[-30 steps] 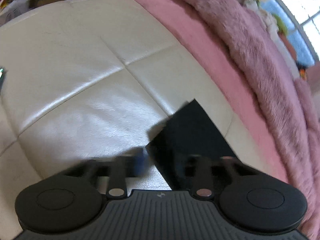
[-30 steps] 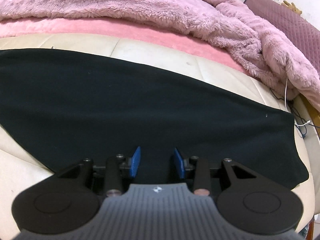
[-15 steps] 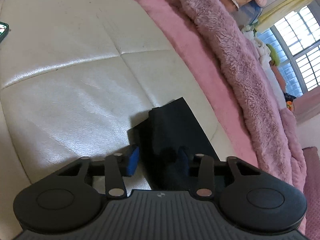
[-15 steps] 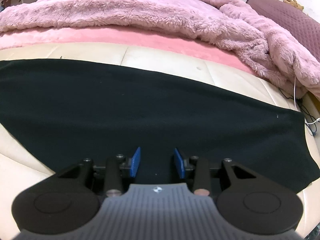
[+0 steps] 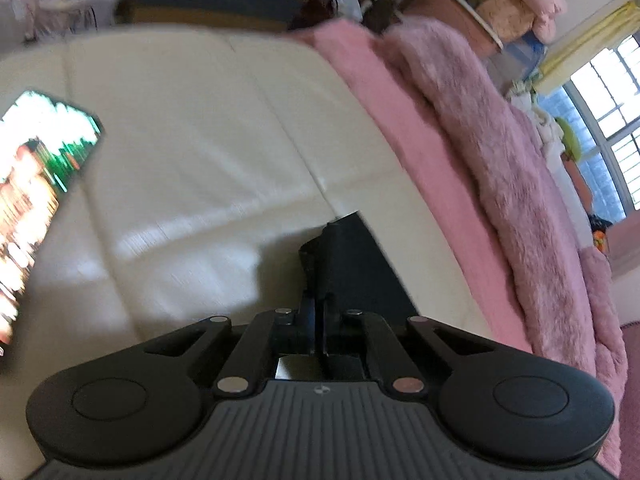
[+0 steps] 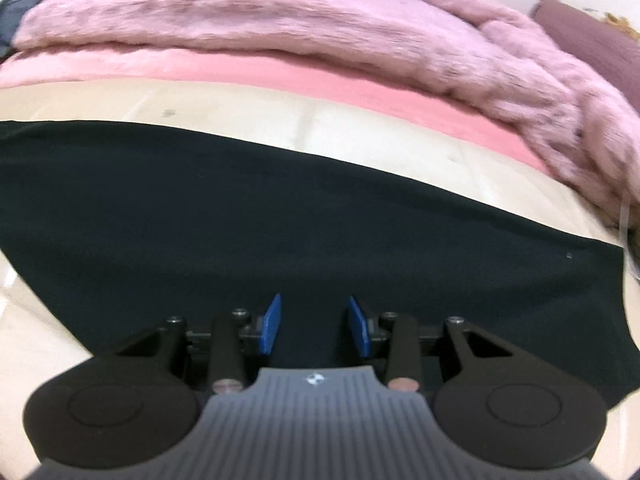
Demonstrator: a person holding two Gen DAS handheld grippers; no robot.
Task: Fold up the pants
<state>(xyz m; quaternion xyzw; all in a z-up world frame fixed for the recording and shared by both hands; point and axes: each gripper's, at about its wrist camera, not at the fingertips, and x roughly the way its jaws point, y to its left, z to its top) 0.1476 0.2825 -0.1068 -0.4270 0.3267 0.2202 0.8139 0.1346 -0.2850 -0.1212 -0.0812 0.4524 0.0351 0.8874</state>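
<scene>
Pants (image 6: 304, 216) lie on the cushion (image 6: 360, 136), blanket (image 6: 280, 20) behind them.

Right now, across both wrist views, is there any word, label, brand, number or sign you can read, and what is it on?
No readable text in either view.
Phone on the cream cushion: its lit screen shows coloured shapes, too blurred to read.
Left claw body: a small round emblem, no letters legible.
Right claw body: the same kind of emblem, no letters legible.
Black pants and pink blanket: no label visible.
</scene>
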